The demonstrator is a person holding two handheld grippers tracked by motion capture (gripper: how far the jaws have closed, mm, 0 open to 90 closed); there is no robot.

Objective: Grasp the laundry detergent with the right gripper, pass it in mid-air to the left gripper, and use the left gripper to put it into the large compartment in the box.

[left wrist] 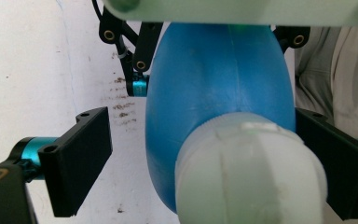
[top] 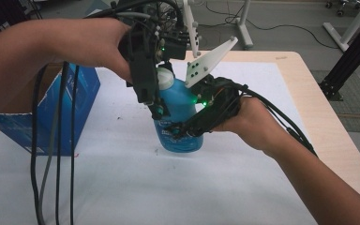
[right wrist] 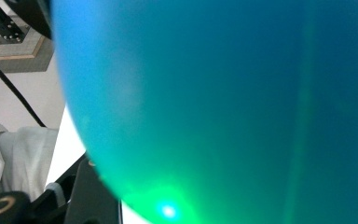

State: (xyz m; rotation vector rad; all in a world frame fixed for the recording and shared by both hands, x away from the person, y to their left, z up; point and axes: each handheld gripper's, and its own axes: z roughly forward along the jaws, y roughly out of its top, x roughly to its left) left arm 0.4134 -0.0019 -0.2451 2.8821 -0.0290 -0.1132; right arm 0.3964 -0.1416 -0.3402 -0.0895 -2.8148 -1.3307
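Observation:
A blue bottle (top: 182, 101) with a white cap (top: 165, 78) stands upright on the white table cover (top: 168, 187). My right gripper (top: 180, 125) reaches in from the right and is shut on the bottle's lower body; the blue wall (right wrist: 223, 102) sits right in front of its camera. My left gripper (top: 161, 99) comes down from above with its jaws on either side of the cap (left wrist: 249, 172). Its left pad (left wrist: 81, 158) stands clear of the cap with a gap, while the right pad (left wrist: 340, 168) lies against it or very near. The bottle's shoulder (left wrist: 214, 84) shows beyond the cap.
A blue cardboard box (top: 51, 108) stands at the left of the table. Black and grey cables (top: 56, 164) hang from the left gripper in front of it. The bare wooden table edge (top: 328, 117) runs along the right. Table legs and frames stand on the floor behind.

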